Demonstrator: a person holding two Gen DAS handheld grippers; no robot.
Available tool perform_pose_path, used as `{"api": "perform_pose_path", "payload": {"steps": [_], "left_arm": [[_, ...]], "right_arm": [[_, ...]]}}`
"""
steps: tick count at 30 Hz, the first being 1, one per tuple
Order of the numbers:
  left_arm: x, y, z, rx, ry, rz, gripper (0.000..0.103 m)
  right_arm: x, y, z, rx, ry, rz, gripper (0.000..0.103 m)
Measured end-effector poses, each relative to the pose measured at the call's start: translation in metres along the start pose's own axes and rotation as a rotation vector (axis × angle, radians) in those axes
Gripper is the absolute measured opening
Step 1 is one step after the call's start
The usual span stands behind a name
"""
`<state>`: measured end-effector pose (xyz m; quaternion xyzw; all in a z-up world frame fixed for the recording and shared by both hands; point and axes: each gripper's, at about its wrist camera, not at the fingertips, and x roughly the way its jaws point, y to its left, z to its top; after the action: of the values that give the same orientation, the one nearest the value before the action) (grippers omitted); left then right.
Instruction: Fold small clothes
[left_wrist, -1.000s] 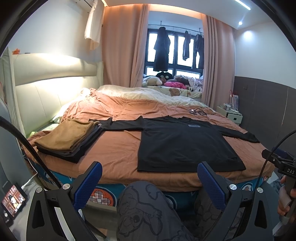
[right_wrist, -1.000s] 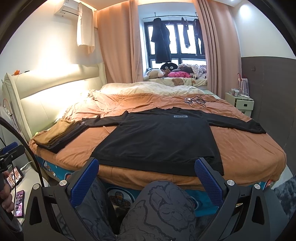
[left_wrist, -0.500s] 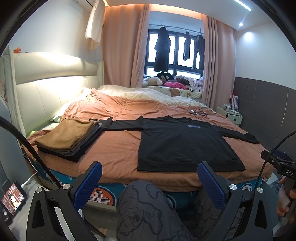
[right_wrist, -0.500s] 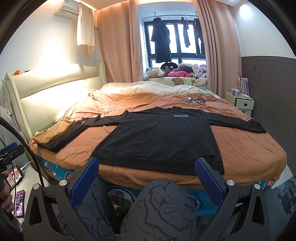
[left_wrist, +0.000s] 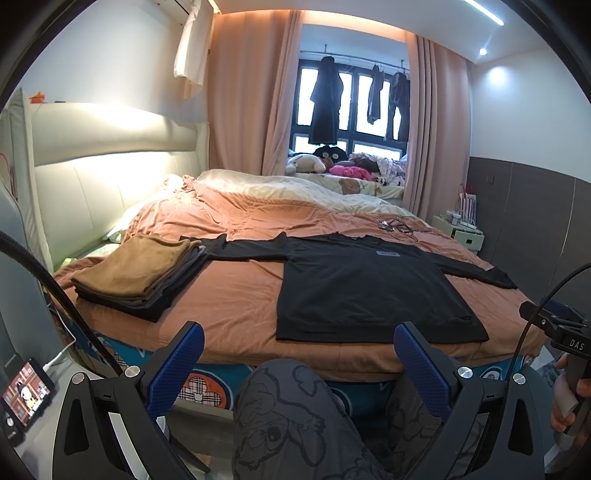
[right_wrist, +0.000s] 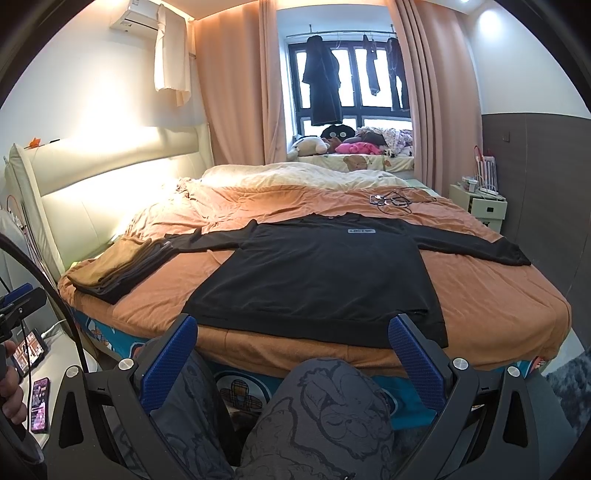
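A black long-sleeved shirt (left_wrist: 369, 284) lies flat on the orange bedcover (left_wrist: 240, 288), sleeves spread left and right, hem toward me. It also shows in the right wrist view (right_wrist: 325, 273). My left gripper (left_wrist: 299, 354) is open and empty, held short of the bed's near edge, above my knee. My right gripper (right_wrist: 293, 347) is open and empty, also short of the bed's near edge. A stack of folded clothes (left_wrist: 136, 273), brown on top, sits at the bed's left; it also shows in the right wrist view (right_wrist: 118, 266).
Cables and glasses (right_wrist: 391, 201) lie on the bed beyond the shirt. A padded headboard (left_wrist: 92, 177) runs along the left. A nightstand (right_wrist: 480, 205) stands at the far right. Phones (right_wrist: 37, 402) lie on a low surface at the left. My knees (left_wrist: 295, 417) are below the grippers.
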<state>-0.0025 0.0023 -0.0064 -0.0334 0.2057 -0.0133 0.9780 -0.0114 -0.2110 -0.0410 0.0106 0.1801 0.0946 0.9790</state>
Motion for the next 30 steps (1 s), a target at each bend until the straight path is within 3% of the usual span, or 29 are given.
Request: {"api": "perform_pose_path", "payload": {"steps": [17,30], "left_arm": [[-0.005,0.003,-0.002,-0.016,0.003,-0.022,0.103],[0.026,0.007,0.020,-0.035,0.001,0.005,0.103]], "right_arm": [[-0.006,-0.001,0.003,0.005,-0.002,-0.018,0.103],[0.038,-0.011,0.019,0.021,0.015,0.009,0.103]]}}
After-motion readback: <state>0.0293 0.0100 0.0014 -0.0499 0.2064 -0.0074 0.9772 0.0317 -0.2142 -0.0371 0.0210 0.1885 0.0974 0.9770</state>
